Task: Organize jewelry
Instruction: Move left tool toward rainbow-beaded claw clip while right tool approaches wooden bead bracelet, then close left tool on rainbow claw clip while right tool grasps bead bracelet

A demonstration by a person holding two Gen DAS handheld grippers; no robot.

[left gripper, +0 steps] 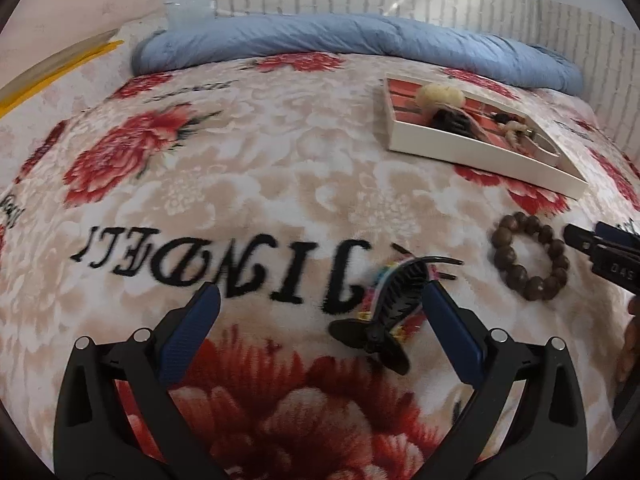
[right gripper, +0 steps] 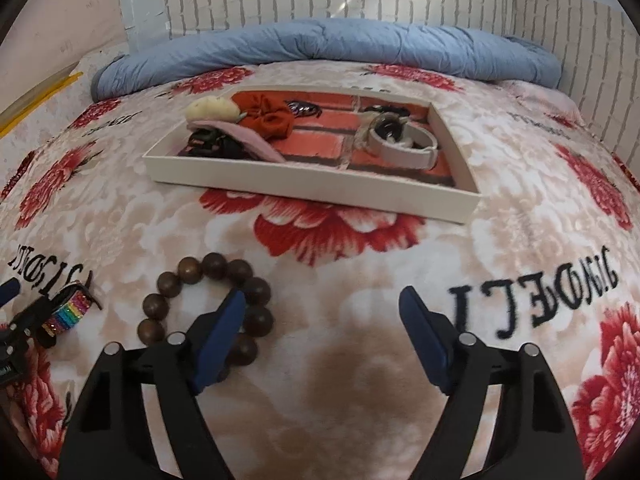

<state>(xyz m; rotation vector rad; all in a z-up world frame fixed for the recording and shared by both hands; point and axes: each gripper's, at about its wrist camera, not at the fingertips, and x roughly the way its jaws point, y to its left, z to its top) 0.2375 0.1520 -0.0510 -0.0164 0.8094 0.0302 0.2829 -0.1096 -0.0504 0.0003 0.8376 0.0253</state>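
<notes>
A black claw clip (left gripper: 394, 304) with a rainbow strip lies on the flowered blanket between the fingers of my left gripper (left gripper: 322, 296), close to the right-hand finger. The jaws stand wide and do not press on it. A brown wooden bead bracelet (left gripper: 505, 236) lies to its right. In the right wrist view my right gripper (right gripper: 322, 300) is open over the bracelet (right gripper: 214, 265). Its left finger (right gripper: 224, 332) covers part of the ring, and the ring's right-hand beads lie just inside the gap. A white tray (right gripper: 312, 184) sits farther back.
The tray (left gripper: 472, 156) holds a cream clip, an orange scrunchie (right gripper: 272, 118), a pink band, a dark clip and a pale watch strap (right gripper: 400, 152). A rolled blue quilt (right gripper: 320, 46) lies against the brick-pattern wall. Part of the right gripper (left gripper: 600, 254) shows at the left view's edge.
</notes>
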